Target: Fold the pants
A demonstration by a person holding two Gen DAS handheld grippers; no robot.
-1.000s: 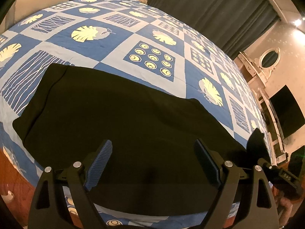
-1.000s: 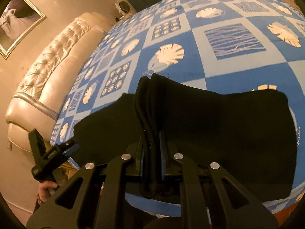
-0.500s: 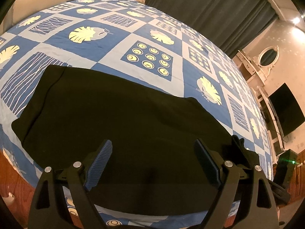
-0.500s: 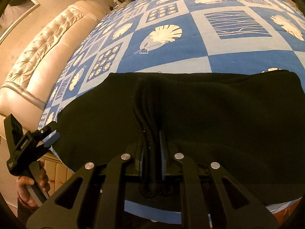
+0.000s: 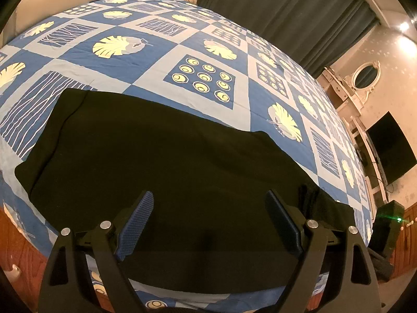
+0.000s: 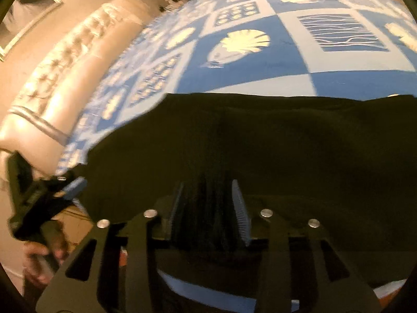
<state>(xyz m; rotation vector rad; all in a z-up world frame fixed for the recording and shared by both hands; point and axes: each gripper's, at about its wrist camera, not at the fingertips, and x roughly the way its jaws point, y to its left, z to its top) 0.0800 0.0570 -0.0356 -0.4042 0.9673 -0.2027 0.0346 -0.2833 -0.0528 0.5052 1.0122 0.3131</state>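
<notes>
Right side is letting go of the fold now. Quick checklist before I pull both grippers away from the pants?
1. Left gripper open, nothing between its jaws: ok.
2. Right gripper clear of cloth: not ok; jaws opening, bunched fabric between them.
3. Pants lying flat on the bedspread: ok, except the bunched edge.
4. Far edge straight: ok.
5. Layers aligned underneath: cannot tell.

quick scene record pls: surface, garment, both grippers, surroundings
surface: blue patterned bedspread
garment: black pants, lying flat near the bed's edge
left gripper: open, empty, over the pants
right gripper: jaws opening, bunched fold of the pants between them
surroundings: tufted headboard, dark curtains, oval mirror
</notes>
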